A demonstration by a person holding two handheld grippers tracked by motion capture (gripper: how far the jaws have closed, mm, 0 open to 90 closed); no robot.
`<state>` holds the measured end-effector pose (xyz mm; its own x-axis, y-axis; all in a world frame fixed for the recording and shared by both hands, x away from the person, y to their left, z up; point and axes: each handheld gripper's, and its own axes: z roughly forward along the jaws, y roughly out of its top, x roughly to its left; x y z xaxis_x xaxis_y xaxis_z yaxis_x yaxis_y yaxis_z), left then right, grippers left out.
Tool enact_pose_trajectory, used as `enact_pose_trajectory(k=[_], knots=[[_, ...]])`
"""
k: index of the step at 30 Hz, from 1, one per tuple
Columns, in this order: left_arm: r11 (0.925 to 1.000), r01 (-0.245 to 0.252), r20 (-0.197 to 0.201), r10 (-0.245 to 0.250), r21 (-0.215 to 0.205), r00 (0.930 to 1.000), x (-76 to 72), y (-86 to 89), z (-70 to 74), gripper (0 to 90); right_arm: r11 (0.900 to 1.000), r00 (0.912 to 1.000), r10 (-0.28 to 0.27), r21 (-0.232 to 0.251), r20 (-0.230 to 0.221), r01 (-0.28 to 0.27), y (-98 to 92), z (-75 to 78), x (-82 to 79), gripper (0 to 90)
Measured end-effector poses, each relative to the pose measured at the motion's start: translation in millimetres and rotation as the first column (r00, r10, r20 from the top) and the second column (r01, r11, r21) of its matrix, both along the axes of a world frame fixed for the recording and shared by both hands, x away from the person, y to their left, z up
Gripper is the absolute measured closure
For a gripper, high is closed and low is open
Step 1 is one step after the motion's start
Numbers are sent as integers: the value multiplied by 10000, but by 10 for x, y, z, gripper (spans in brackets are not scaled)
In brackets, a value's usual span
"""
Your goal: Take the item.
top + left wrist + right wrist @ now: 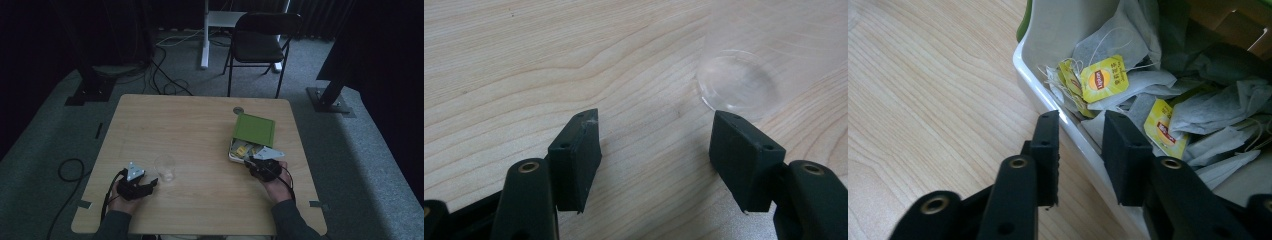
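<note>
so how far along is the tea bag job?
Done: the box sits with its green lid open, tea bags exposed. In hand: the right gripper straddles the box's white wall, jaws part-closed, nothing pinched yet. Left: the clear cup looks empty; the left gripper waits open beside it.

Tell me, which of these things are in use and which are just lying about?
In use: white box of tea bags, its green lid, clear cup, left gripper, right gripper.
Lying about: chair, floor cables, small round disc.
</note>
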<state>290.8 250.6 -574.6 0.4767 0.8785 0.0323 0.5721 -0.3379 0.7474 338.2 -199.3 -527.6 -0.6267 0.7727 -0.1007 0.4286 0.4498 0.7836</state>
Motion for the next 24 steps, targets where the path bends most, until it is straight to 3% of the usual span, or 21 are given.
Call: enact_pose_trajectory(k=[13,24], knots=[[10000,1,2,-1,1,10000,0,0,0,383,9997,9997,195,-140,125,-194,9,12,-101,736],[10000,-14,-1,14,-8,10000,-1,-1,0,382,9991,9990,370,-239,269,-364,63,2,-279,753]])
